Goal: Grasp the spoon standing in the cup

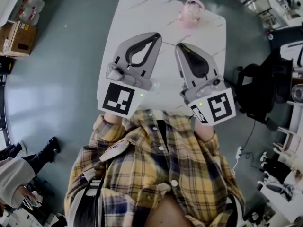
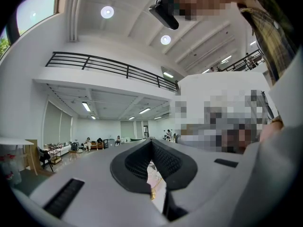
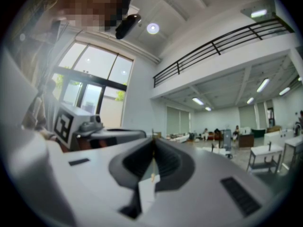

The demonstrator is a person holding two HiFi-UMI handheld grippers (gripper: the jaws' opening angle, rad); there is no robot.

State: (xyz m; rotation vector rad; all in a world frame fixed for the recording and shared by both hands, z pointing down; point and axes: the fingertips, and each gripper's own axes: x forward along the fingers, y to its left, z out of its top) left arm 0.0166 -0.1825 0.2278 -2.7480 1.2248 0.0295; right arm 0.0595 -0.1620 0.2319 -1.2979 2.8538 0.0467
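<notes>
Above the white table (image 1: pixel 142 13), left tongs (image 1: pixel 155 35) and right tongs (image 1: pixel 180 46) are closed, empty.

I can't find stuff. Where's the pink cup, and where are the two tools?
pink cup (image 1: pixel 189 16), head view, its side wall.
left tool (image 1: pixel 157 35), head view, where its tips meet.
right tool (image 1: pixel 179 46), head view, where its tips meet.

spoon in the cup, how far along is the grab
Done: nothing yet. The pink cup sits at the far end of the table, with no gripper near it.
In hand: nothing. The left gripper and right gripper are held close to the person's chest, jaws together and empty.
Left: reach across, open one gripper and close it on the spoon, which is too small to make out here.
</notes>
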